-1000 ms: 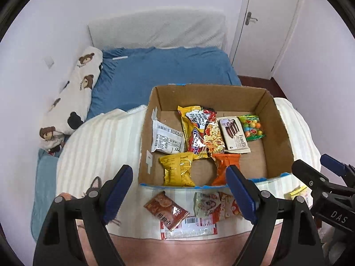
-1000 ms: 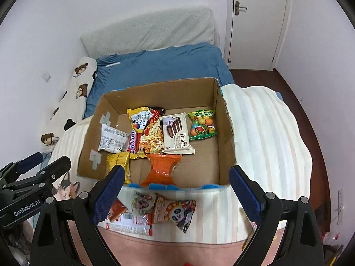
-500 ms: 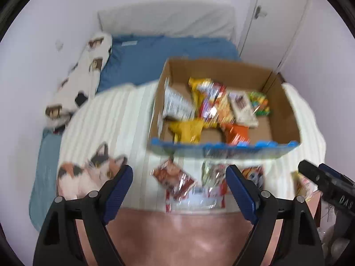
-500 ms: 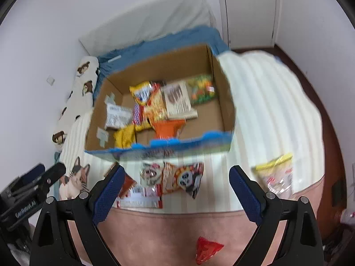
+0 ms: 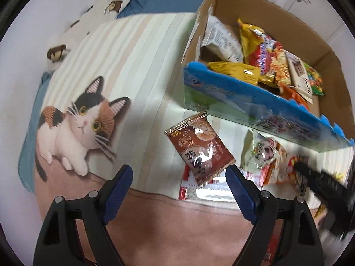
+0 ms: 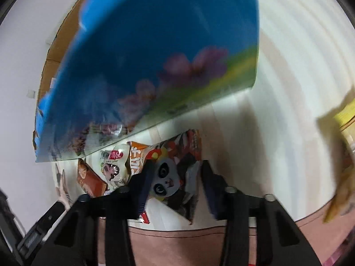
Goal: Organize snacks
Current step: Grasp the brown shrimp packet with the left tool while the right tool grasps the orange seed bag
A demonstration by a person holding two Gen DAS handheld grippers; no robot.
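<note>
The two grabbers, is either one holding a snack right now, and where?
The right gripper has just been closing, with the panda snack packet between its fingers, around the packet's middle. The left gripper is open above the brown snack packet, holding nothing.

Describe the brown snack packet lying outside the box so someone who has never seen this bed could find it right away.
Find the cardboard box with the blue front wall on the striped blanket. The brown packet lies on the blanket just before that wall, leftmost of the loose snacks. Only it is dark reddish-brown; its neighbours are pale or orange.

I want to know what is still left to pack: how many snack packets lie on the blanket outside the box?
5, maybe more hidden: brown packet between the left gripper's open fingers, red-edged clear packet beneath it, pale packet, panda packet in the right gripper, yellow packet far right.
</note>
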